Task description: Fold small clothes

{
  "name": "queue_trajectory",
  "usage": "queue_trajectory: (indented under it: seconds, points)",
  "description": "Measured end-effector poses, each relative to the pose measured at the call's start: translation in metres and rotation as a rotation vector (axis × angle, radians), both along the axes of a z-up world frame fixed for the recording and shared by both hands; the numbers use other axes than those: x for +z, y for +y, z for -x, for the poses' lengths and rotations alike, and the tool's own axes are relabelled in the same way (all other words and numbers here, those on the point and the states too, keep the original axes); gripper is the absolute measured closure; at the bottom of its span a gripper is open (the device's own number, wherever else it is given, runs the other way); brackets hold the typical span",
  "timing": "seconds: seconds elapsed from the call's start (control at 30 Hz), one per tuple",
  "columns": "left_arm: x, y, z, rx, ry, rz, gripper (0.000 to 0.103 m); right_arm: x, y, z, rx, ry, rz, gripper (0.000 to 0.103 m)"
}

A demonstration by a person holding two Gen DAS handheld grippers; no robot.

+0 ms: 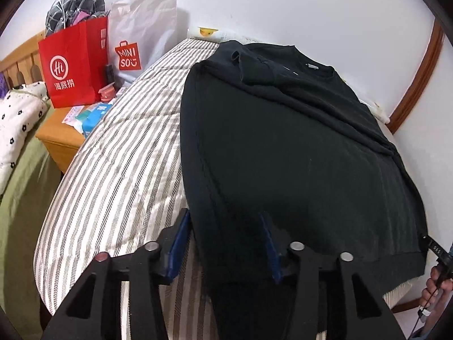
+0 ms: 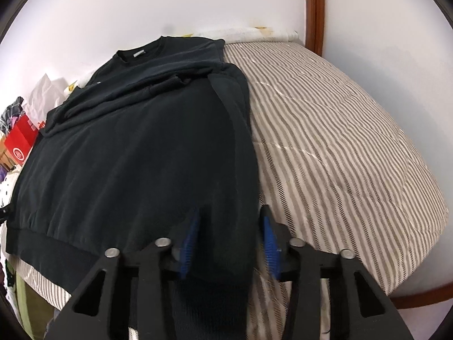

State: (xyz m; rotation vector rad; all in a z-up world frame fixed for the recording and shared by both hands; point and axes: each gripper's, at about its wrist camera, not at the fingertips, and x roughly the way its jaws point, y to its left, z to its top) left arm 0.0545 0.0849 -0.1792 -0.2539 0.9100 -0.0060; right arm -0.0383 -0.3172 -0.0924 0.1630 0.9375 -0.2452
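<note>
A black long-sleeved knit sweatshirt point(image 1: 283, 147) is spread flat on a brown-and-cream striped quilted mattress point(image 1: 119, 164), collar towards the white wall, both sleeves folded across the chest. Its ribbed hem lies at the near mattress edge.

In the left wrist view, the left gripper point(image 1: 225, 243) is seen with its blue-padded jaws parted around the hem's left corner; the cloth lies between the pads, and whether they press it cannot be told. The right gripper's tip point(image 1: 434, 250) and a hand point(image 1: 433, 289) are glimpsed at the hem's far corner. Only this view shows a wooden bedside table point(image 1: 59, 138).

In the right wrist view, the right gripper point(image 2: 230, 243) is seen straddling the hem's right corner, jaws parted with fabric between them; a firm pinch cannot be confirmed.

A red paper bag point(image 1: 73, 68) stuffed with dark checked fabric point(image 1: 76, 8) is stood on the table, beside a white Miniso bag point(image 1: 138, 34) whose contents are hidden.

Bare striped mattress is left open to the sweatshirt's right point(image 2: 339, 141), and a narrower strip to its left.
</note>
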Motion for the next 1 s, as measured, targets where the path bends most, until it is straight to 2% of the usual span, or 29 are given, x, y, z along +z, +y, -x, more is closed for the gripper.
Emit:
queue_trajectory:
  seconds: [0.1,0.13,0.3,0.37,0.4,0.5,0.7,0.83,1.0]
  points:
    - [0.000,0.000,-0.007,0.026,-0.001,-0.003,0.070,-0.001,0.003,-0.017,0.016,-0.004,-0.007,0.080]
    - [0.000,0.000,-0.009,0.031,0.000,-0.002,0.071,-0.001,0.004,-0.024,0.018,-0.003,-0.012,0.080]
    - [-0.001,0.002,-0.013,0.065,0.007,-0.036,0.091,-0.001,0.006,-0.044,0.032,-0.002,-0.050,0.080]
    - [-0.001,0.003,-0.013,0.065,0.015,-0.022,0.094,-0.001,0.005,-0.048,0.048,-0.001,-0.051,0.086]
    - [0.000,0.004,-0.013,0.070,0.020,-0.013,0.095,-0.001,0.005,-0.049,0.057,0.000,-0.054,0.091]
    - [0.002,0.008,-0.011,0.082,0.026,0.007,0.096,0.001,0.004,-0.051,0.080,0.007,-0.054,0.095]
    - [0.000,0.011,-0.015,0.091,0.056,0.027,0.096,0.000,0.001,-0.052,0.097,0.025,-0.067,0.095]
    - [0.000,0.013,-0.017,0.057,0.067,0.031,0.095,0.000,0.004,-0.053,0.074,0.033,-0.060,0.095]
    - [-0.002,0.013,-0.016,0.020,0.043,0.022,0.095,-0.001,0.008,-0.051,0.026,0.013,-0.036,0.095]
